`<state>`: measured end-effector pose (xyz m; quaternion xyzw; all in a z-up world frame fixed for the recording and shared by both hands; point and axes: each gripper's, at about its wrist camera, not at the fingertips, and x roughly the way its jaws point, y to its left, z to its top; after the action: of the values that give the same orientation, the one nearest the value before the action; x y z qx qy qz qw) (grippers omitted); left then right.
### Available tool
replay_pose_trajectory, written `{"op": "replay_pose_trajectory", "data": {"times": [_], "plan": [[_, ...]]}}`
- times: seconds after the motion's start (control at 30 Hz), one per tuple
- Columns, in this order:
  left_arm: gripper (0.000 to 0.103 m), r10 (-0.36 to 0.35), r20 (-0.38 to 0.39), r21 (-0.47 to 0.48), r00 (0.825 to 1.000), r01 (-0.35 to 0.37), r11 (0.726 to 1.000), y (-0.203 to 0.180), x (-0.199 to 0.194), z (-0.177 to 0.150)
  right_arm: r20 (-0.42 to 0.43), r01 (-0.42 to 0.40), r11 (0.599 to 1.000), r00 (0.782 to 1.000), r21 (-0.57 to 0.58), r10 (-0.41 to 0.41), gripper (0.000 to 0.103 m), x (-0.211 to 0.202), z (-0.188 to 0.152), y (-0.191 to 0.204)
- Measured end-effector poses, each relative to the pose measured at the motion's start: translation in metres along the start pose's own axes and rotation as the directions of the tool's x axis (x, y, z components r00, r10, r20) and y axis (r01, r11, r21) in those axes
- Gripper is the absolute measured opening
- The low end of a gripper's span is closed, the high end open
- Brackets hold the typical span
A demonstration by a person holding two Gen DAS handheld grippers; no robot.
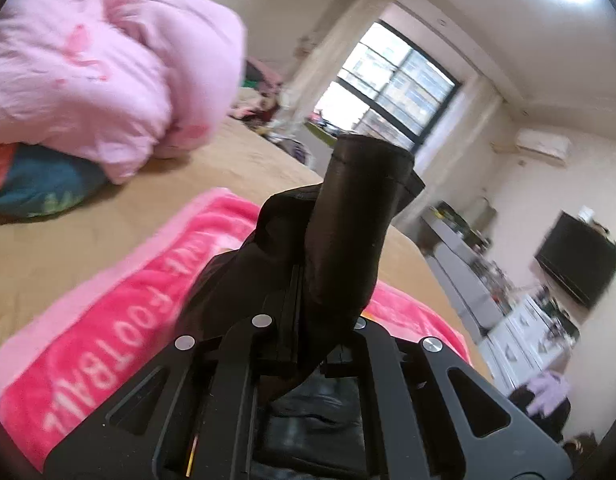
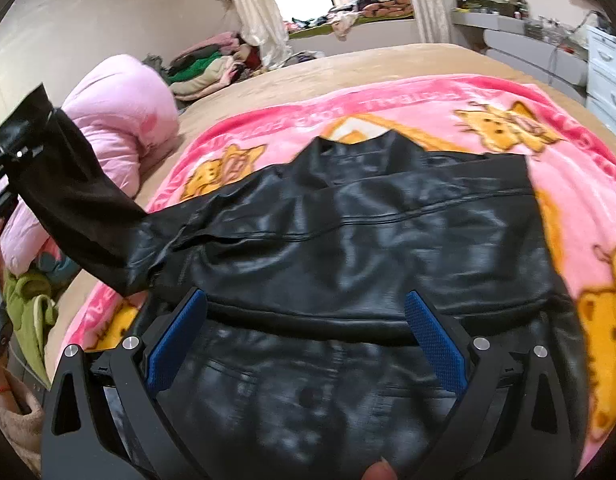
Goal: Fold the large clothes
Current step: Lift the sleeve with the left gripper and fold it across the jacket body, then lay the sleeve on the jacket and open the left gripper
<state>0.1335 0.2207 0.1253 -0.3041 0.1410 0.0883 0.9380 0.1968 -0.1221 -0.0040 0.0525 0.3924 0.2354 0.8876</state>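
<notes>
Left tool [image 1: 304,264] is clamping the sleeve [image 2: 80,208] of the black jacket [image 2: 348,248] lying on the pink blanket [image 2: 488,96], right tool [image 2: 304,340] is hovering apart, so I'd be laying that sleeve flat across the back.

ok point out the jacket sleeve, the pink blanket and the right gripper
jacket sleeve [image 2: 84,216]: right wrist view, middle of the lifted black sleeve
pink blanket [image 2: 440,100]: right wrist view, bare border beyond the jacket collar
right gripper [image 2: 306,340]: right wrist view, midway between the blue-padded fingertips, which stand apart over the jacket
</notes>
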Motion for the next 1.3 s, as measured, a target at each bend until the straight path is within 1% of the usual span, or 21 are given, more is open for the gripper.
{"op": "replay_pose_trajectory", "data": {"times": [0.07,0.17,0.23,0.33,0.47,0.63,0.73,0.8,0.87,0.97,1.03,1.07,1.13,1.2,1.23,1.3], "plan": [[0.001,-0.042,-0.028,0.025,0.999,0.043,0.999,-0.019,0.008,-0.009,0.008,0.015,1.000,1.000,0.023,-0.015,0.098,-0.008,0.000,-0.014],[0.001,-0.082,-0.067,0.067,0.994,0.087,0.994,-0.040,0.019,-0.025,0.021,0.040,0.998,0.999,0.050,-0.041,0.098,-0.021,-0.001,-0.031],[0.001,-0.127,-0.110,0.094,0.986,0.137,0.986,-0.058,0.028,-0.038,0.033,0.060,0.995,0.997,0.074,-0.063,0.098,-0.031,-0.002,-0.045],[0.001,-0.164,-0.169,0.139,0.972,0.189,0.972,-0.086,0.038,-0.059,0.048,0.086,0.991,0.995,0.107,-0.091,0.098,-0.043,-0.006,-0.064],[0.001,-0.182,-0.232,0.206,0.955,0.231,0.951,-0.111,0.051,-0.082,0.060,0.121,0.980,0.989,0.159,-0.132,0.098,-0.059,-0.010,-0.090],[0.001,-0.196,-0.330,0.247,0.924,0.284,0.927,-0.131,0.066,-0.116,0.067,0.157,0.966,0.983,0.206,-0.174,0.098,-0.074,-0.013,-0.114],[0.001,-0.178,-0.383,0.271,0.906,0.295,0.916,-0.138,0.076,-0.135,0.072,0.166,0.959,0.980,0.228,-0.187,0.098,-0.082,-0.014,-0.124],[0.001,-0.172,-0.424,0.275,0.889,0.308,0.911,-0.139,0.083,-0.148,0.076,0.175,0.957,0.977,0.233,-0.197,0.098,-0.087,-0.015,-0.130],[0.001,-0.157,-0.453,0.288,0.878,0.310,0.906,-0.140,0.089,-0.159,0.081,0.186,0.954,0.974,0.236,-0.210,0.098,-0.092,-0.015,-0.135],[0.001,-0.133,-0.502,0.304,0.855,0.318,0.898,-0.142,0.096,-0.179,0.083,0.185,0.949,0.974,0.254,-0.212,0.098,-0.094,-0.017,-0.142],[0.001,-0.110,-0.543,0.323,0.833,0.328,0.888,-0.142,0.103,-0.194,0.081,0.176,0.947,0.976,0.267,-0.204,0.098,-0.094,-0.018,-0.145],[0.002,-0.102,-0.556,0.331,0.825,0.331,0.884,-0.142,0.105,-0.199,0.082,0.166,0.948,0.977,0.273,-0.195,0.098,-0.093,-0.018,-0.145],[0.004,-0.065,-0.590,0.355,0.805,0.331,0.874,-0.141,0.112,-0.214,0.081,0.137,0.948,0.983,0.286,-0.166,0.098,-0.091,-0.017,-0.146],[0.006,-0.028,-0.609,0.387,0.792,0.328,0.861,-0.141,0.115,-0.228,0.083,0.088,0.948,0.989,0.307,-0.119,0.098,-0.088,-0.016,-0.146],[0.006,-0.013,-0.618,0.399,0.786,0.328,0.856,-0.140,0.117,-0.234,0.083,0.048,0.946,0.993,0.321,-0.078,0.098,-0.085,-0.015,-0.146],[0.007,0.021,-0.628,0.432,0.778,0.326,0.841,-0.139,0.119,-0.246,0.077,-0.016,0.939,0.997,0.344,-0.011,0.098,-0.079,-0.012,-0.146]]}}
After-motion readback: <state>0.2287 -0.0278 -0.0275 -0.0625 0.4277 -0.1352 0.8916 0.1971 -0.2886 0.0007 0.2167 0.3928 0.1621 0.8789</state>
